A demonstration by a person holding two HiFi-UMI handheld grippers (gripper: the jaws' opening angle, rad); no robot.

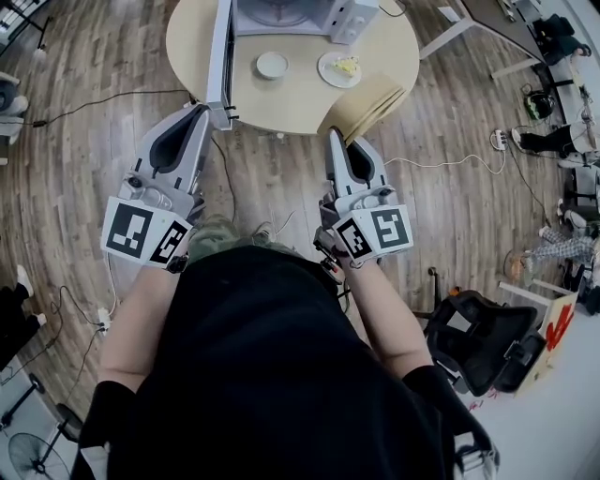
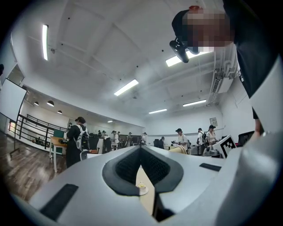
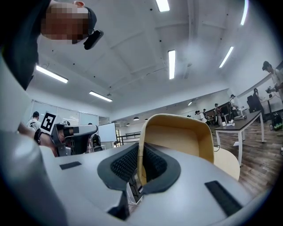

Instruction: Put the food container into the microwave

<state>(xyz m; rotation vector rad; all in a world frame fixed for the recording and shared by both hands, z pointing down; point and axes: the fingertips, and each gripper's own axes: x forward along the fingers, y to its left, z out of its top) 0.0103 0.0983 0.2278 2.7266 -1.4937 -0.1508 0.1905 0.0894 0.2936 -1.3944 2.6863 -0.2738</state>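
A white microwave (image 1: 302, 15) stands at the far side of the round wooden table (image 1: 291, 98), its door (image 1: 223, 54) swung open toward me. In front of it lie a shallow white food container (image 1: 339, 67) holding something yellow and a small round white dish (image 1: 272, 65). The left gripper view shows the container (image 2: 141, 188) small and far off, below the jaw tips. Both grippers are held near my body, short of the table. My left gripper (image 1: 208, 111) (image 2: 140, 148) is shut and empty. My right gripper (image 1: 334, 136) (image 3: 140, 145) is shut and empty too.
A tan chair (image 1: 367, 105) (image 3: 177, 137) stands at the table's near right edge, just ahead of my right gripper. Cables run over the wooden floor (image 1: 112, 94). A black office chair (image 1: 478, 337) is at my right. People stand at desks in the background.
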